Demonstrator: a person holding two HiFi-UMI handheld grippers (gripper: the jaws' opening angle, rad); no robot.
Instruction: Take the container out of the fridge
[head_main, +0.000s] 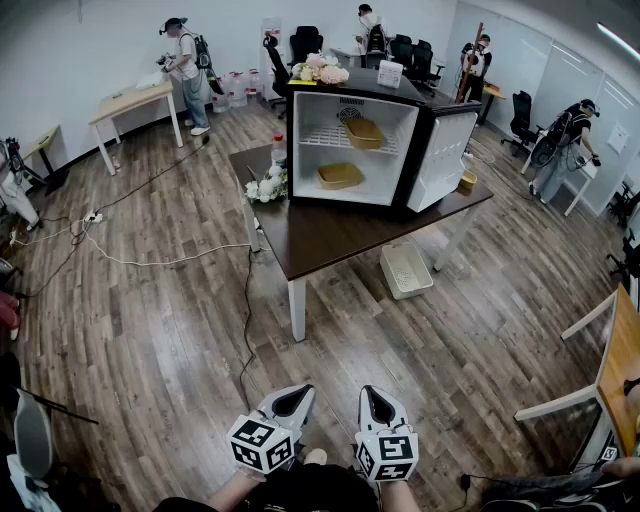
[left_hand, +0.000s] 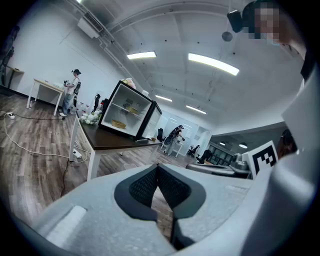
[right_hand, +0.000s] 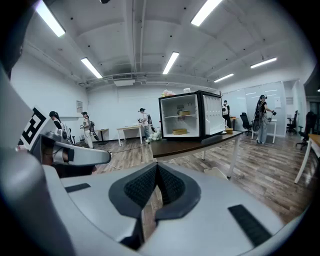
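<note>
Reaching the fridge (head_main: 408, 150) with left tool (head_main: 296, 396) and right tool (head_main: 376, 398) closed and empty, as now, may push a container (head_main: 340, 175) deeper.

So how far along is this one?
Done: the small black fridge on the dark wooden table stands open. In hand: nothing; left claw and right claw are shut, empty, well short of the table. Left: the upper tan container and lower tan container sit inside.

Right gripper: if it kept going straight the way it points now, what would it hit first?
Probably the wood floor short of the table: the right gripper tilts slightly down and nothing shows nearer. Depth is unclear.
</note>
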